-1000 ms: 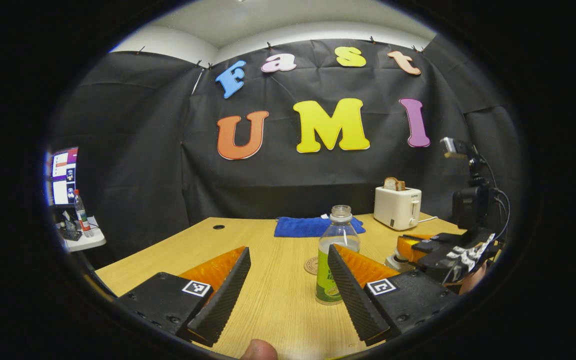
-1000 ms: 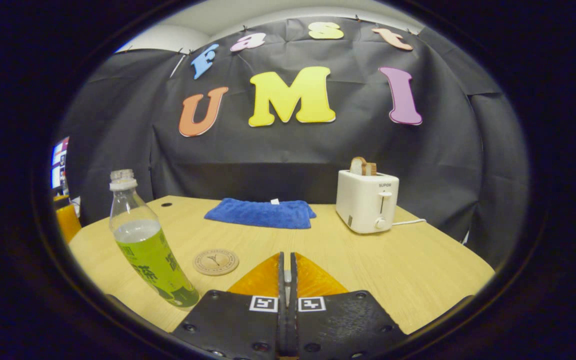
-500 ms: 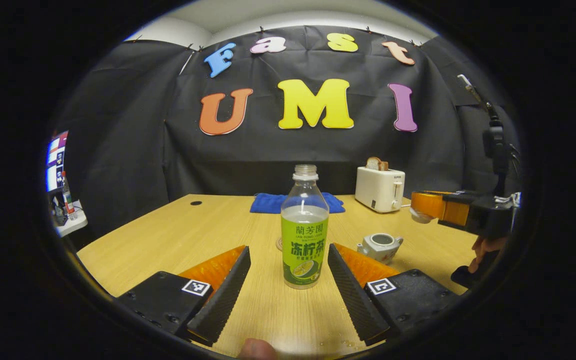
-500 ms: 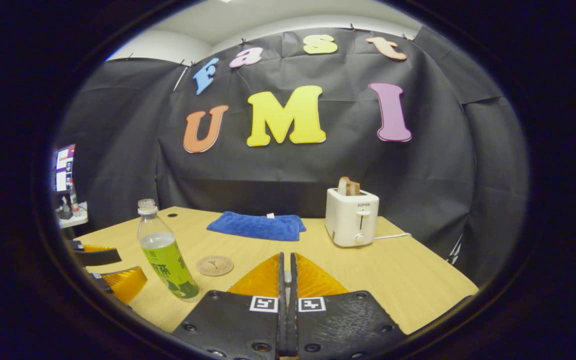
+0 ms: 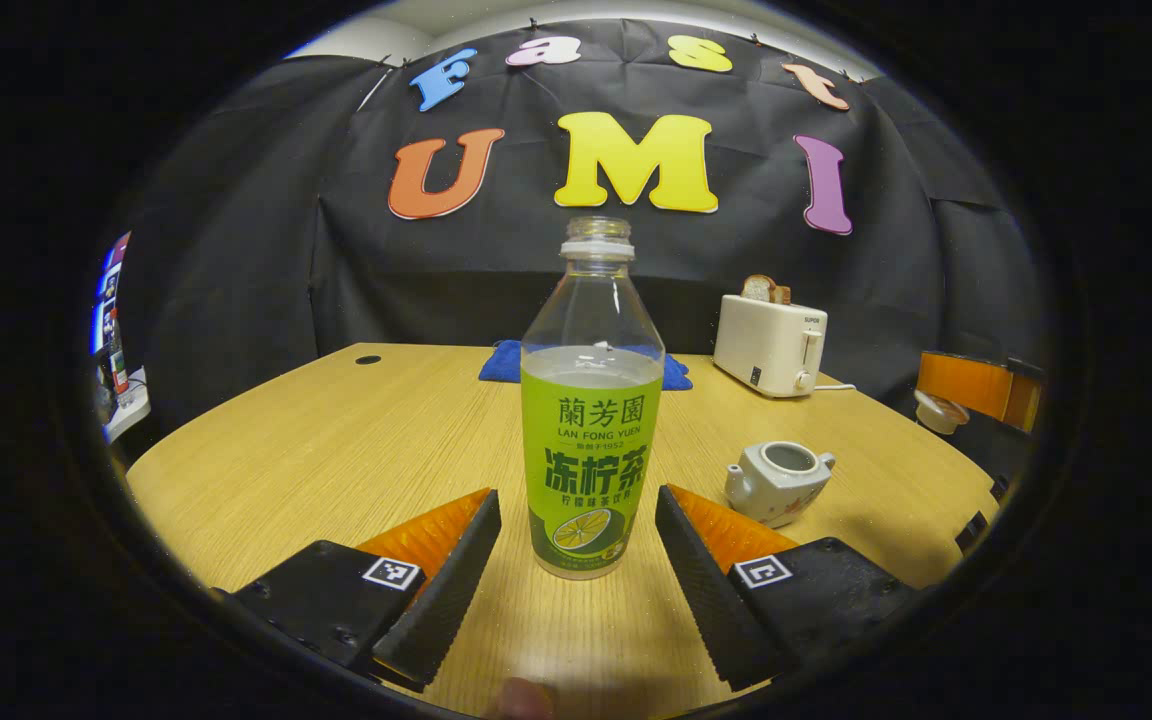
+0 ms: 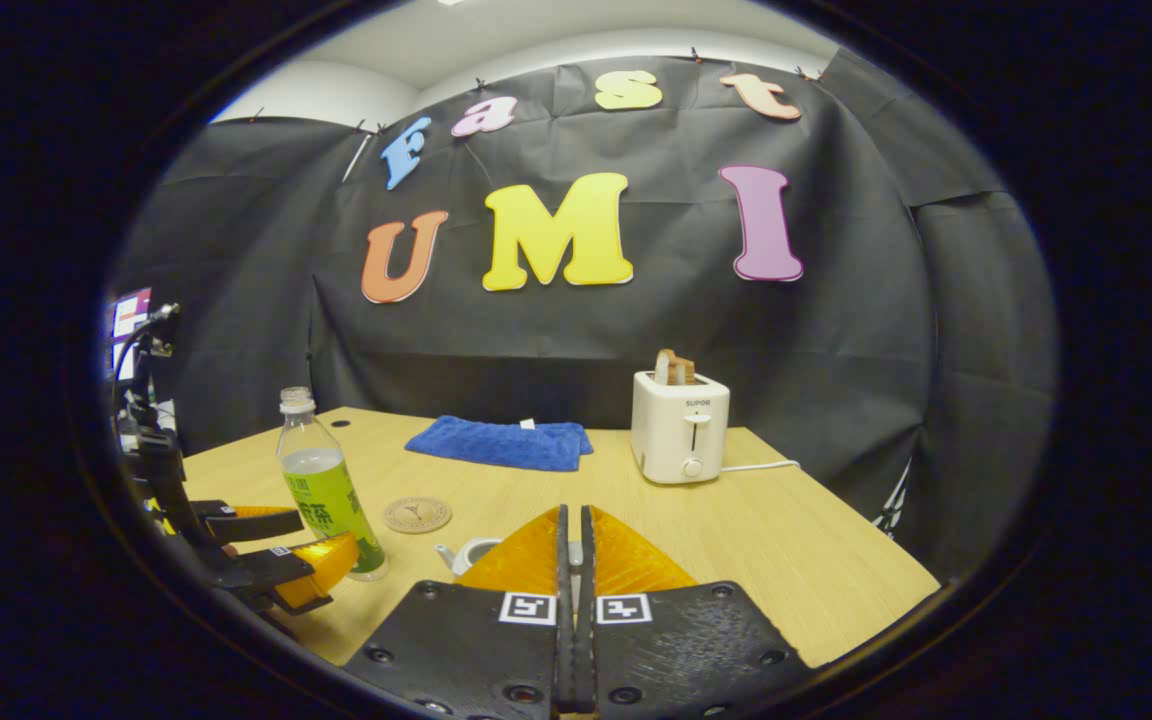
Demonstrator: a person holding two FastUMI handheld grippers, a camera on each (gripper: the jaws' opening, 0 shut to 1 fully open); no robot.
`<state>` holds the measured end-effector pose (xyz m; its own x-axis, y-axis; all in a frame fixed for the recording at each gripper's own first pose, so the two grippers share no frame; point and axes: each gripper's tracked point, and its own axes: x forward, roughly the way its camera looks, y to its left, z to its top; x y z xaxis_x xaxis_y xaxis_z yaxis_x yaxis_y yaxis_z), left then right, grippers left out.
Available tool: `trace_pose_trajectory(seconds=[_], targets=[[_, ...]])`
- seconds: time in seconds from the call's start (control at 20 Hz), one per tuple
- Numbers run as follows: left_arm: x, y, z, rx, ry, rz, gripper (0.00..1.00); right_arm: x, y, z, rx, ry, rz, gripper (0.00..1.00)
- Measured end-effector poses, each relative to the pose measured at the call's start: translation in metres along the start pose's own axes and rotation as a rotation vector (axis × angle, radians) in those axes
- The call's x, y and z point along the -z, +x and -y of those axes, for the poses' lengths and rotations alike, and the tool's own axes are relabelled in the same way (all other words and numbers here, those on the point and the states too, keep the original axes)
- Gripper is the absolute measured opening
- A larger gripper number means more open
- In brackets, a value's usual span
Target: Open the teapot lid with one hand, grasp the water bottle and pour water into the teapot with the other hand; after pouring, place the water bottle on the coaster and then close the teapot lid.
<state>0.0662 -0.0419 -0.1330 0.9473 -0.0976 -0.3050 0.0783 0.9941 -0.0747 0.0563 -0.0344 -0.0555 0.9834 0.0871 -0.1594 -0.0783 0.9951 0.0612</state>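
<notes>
My left gripper (image 5: 576,560) fingers are spread around the uncapped green tea bottle (image 5: 591,420) on the worktop (image 5: 336,440); a skewed squeeze could tip it. Right gripper (image 6: 573,560) fingers pinch the teapot lid (image 5: 936,410).

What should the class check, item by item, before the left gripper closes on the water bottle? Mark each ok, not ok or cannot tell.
1. Left gripper open, fingers either side of the water bottle: ok.
2. Bottle upright on the table, uncapped: ok.
3. Fingers touching the bottle: not ok, gaps on both sides.
4. Teapot lid off, opening clear: ok.
5. Right gripper shut on the lid: ok.
6. Coaster free: ok.
</notes>
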Motion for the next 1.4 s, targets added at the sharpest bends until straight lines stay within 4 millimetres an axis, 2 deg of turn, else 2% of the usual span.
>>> trace_pose_trajectory(seconds=[0.15,0.5,0.6,0.65,0.9,1.1,1.4], targets=[[-0.002,0.012,-0.004,-0.014,0.003,0.001,0.98,-0.001,0.001,0.008,0.009,0.003,0.004,0.01],[-0.002,0.023,-0.002,-0.001,0.032,-0.026,0.98,-0.002,-0.001,0.014,0.009,0.017,0.009,0.0],[-0.005,0.024,-0.003,-0.002,0.053,-0.023,0.88,0.003,0.0,0.012,-0.003,0.017,0.001,0.0],[-0.005,0.026,-0.004,-0.009,0.074,-0.032,0.8,0.005,0.001,0.012,-0.006,0.021,-0.002,0.0],[-0.021,0.018,-0.02,-0.059,0.236,-0.036,0.77,0.009,0.002,0.014,-0.018,0.044,-0.007,0.0],[-0.039,0.012,-0.033,-0.109,0.48,-0.044,0.76,0.01,0.001,0.019,-0.02,0.052,-0.004,0.0],[-0.051,0.011,-0.043,-0.138,0.761,-0.081,0.75,0.016,-0.001,0.032,-0.014,0.061,-0.013,0.0]])
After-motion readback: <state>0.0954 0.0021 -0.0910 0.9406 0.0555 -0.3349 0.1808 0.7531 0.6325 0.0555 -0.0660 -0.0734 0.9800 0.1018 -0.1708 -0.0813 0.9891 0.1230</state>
